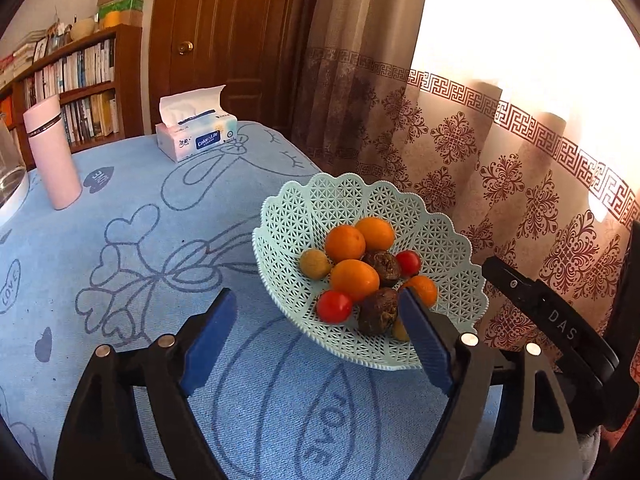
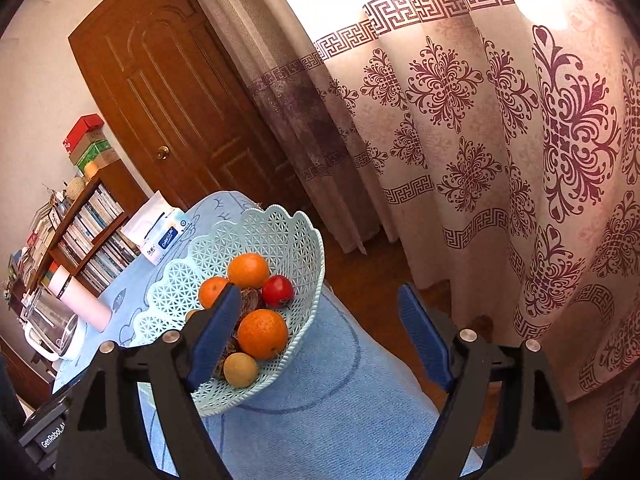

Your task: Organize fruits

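Observation:
A pale green lattice basket (image 1: pixel 280 216) stands on the blue tablecloth near the table's right edge. It holds several fruits: oranges (image 1: pixel 345 243), red tomatoes (image 1: pixel 334 306), dark wrinkled passion fruits (image 1: pixel 378 311) and a small yellowish fruit (image 1: pixel 315 264). My left gripper (image 1: pixel 316 298) is open just in front of the basket, with its blue pads wide apart and pressing on nothing. In the right wrist view the basket (image 2: pixel 280 216) sits left of centre, with an orange (image 2: pixel 262 334) and a tomato (image 2: pixel 277 290) showing. My right gripper (image 2: pixel 318 292) is open; its left finger (image 2: pixel 212 336) overlaps the basket and grips nothing.
A tissue box (image 1: pixel 196 140), a pink flask (image 1: pixel 50 152) and a glass kettle (image 1: pixel 12 184) stand at the far left of the table. A patterned curtain (image 1: pixel 520 160) hangs just past the table's right edge. A wooden door (image 1: pixel 224 40) and a bookshelf (image 1: pixel 80 80) lie behind.

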The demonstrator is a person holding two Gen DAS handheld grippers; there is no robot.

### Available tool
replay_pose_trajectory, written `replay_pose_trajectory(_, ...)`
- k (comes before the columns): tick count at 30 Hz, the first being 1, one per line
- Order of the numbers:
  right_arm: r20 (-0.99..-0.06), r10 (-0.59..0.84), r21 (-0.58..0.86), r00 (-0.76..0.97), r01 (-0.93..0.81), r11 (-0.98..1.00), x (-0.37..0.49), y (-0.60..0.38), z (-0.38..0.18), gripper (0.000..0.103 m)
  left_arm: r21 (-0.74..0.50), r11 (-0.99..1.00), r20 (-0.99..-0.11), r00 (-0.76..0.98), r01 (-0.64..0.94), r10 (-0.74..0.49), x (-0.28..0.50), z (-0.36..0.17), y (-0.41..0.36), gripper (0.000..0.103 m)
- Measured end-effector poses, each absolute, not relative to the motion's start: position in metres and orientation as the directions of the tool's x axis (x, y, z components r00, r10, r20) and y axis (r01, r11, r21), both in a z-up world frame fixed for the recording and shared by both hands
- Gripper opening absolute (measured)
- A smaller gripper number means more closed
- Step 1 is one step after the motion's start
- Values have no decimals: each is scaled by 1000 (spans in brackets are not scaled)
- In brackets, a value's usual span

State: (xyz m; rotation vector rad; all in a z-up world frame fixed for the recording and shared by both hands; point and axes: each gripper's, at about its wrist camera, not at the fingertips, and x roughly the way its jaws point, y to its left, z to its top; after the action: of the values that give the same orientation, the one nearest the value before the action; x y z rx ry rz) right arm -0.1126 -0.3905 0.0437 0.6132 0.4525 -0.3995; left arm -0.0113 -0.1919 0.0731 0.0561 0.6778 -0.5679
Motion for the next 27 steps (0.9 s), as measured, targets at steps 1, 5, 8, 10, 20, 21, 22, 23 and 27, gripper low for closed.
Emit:
replay_pose_trajectory(1, -513, -219, 455, 830, 479, 750, -113, -390, 45, 84, -117, 857, -604, 649, 502, -463, -11, 74, -189, 86)
replay_pose_trajectory(5, -510, -191, 462, 839, 454, 762, -112, -391, 50, 89, -59, 880, -585, 698, 470, -412, -12, 76, -182, 94)
replay_pose_trajectory(8, -490, -188, 461, 851, 436, 773, -117, -393, 59, 94, -17, 890, -571, 726, 455, -382, -15, 79, -180, 97)
replay_pose_trajectory(10, -476, -190, 461, 858, 427, 778, -122, -395, 65, 96, 4, 898, -562, 744, 441, -363, -17, 80, -179, 97)
replay_pose_trajectory(20, -429, -207, 409, 880, 393, 823, -139, -393, 88, 100, 110, 922, -493, 825, 372, -275, -27, 85, -180, 98)
replay_pose_trajectory(21, -427, -211, 390, 879, 389, 835, -139, -390, 90, 100, 107, 922, -489, 827, 373, -278, -28, 86, -179, 98)
replay_pose_trajectory(22, -426, -216, 367, 879, 386, 846, -140, -387, 92, 100, 102, 922, -486, 827, 374, -282, -29, 87, -177, 98)
replay_pose_trajectory(23, -424, -221, 342, 878, 382, 858, -141, -383, 93, 100, 97, 922, -483, 828, 374, -285, -29, 88, -176, 98)
replay_pose_trajectory(27, -429, -232, 258, 873, 365, 895, -143, -367, 93, 100, 96, 922, -470, 833, 376, -291, -34, 91, -176, 98)
